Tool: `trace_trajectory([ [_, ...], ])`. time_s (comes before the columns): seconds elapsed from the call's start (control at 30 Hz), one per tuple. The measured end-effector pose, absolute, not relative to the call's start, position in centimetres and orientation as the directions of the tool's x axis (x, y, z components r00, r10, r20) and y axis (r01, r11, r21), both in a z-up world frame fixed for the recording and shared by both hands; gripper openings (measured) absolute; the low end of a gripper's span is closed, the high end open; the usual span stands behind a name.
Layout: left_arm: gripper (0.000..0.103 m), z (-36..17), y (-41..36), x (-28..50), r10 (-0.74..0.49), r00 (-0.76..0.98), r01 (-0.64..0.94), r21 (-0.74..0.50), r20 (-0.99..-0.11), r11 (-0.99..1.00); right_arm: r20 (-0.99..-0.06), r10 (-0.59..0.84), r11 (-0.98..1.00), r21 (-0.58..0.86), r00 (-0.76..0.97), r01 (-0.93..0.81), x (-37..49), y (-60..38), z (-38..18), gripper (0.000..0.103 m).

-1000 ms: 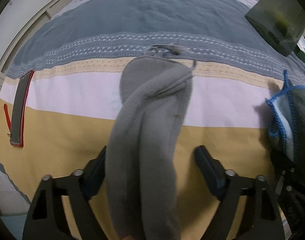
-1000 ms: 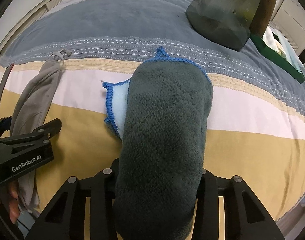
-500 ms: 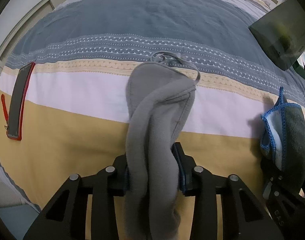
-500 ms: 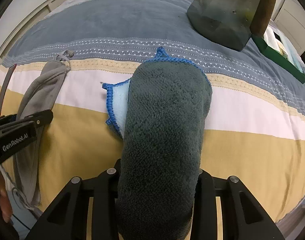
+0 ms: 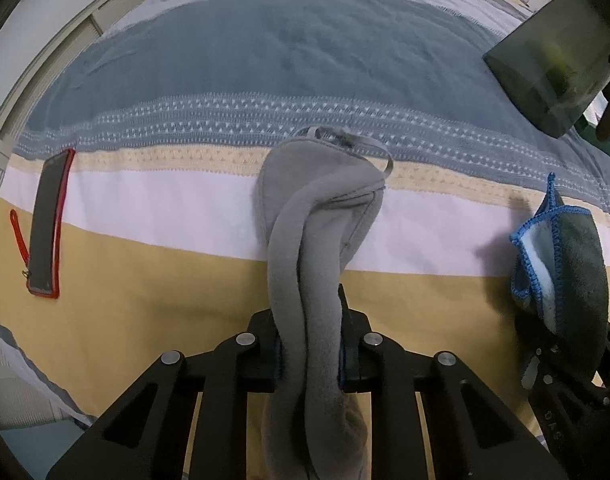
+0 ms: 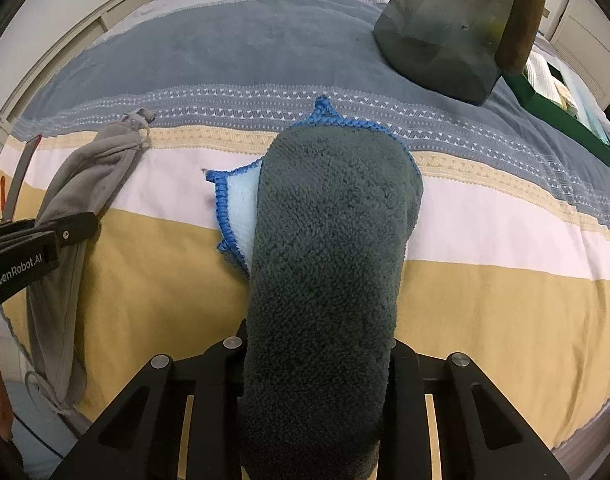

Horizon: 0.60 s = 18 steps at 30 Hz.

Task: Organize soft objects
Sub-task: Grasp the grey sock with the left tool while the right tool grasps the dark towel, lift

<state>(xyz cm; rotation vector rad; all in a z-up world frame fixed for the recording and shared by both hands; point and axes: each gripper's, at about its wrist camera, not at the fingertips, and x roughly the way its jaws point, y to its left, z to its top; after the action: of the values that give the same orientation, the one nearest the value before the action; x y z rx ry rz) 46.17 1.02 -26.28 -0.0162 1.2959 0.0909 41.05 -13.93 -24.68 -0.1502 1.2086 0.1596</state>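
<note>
My left gripper (image 5: 310, 340) is shut on a light grey fleece pouch (image 5: 317, 220) with a drawstring; the pouch droops forward over the striped bedspread (image 5: 145, 280). It also shows in the right wrist view (image 6: 85, 176), with the left gripper (image 6: 41, 240) on it. My right gripper (image 6: 319, 344) is shut on a dark grey plush towel (image 6: 329, 240) with blue stitched edging and a pale blue underside. The towel covers the jaws. The same towel shows at the right edge of the left wrist view (image 5: 565, 264).
A dark grey felt basket (image 6: 441, 28) with a brown handle stands on the bed at the back right, seen also in the left wrist view (image 5: 549, 60). A green tray (image 6: 565, 104) lies beside it. A red-edged phone (image 5: 49, 224) lies at left.
My left gripper has closed on the grey pouch, from wide open a second ago. The right gripper keeps its hold on the towel, almost still.
</note>
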Motion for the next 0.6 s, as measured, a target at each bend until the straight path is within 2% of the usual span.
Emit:
trace_trajectory([
  [0.6,0.016,-20.9,-5.1,44.9,0.031,0.310,0.016,0.038,-0.950,0.999,-0.920,0.026,0.992,-0.026,0.391,-0.127,39.8,-20.4,-20.3,0.025],
])
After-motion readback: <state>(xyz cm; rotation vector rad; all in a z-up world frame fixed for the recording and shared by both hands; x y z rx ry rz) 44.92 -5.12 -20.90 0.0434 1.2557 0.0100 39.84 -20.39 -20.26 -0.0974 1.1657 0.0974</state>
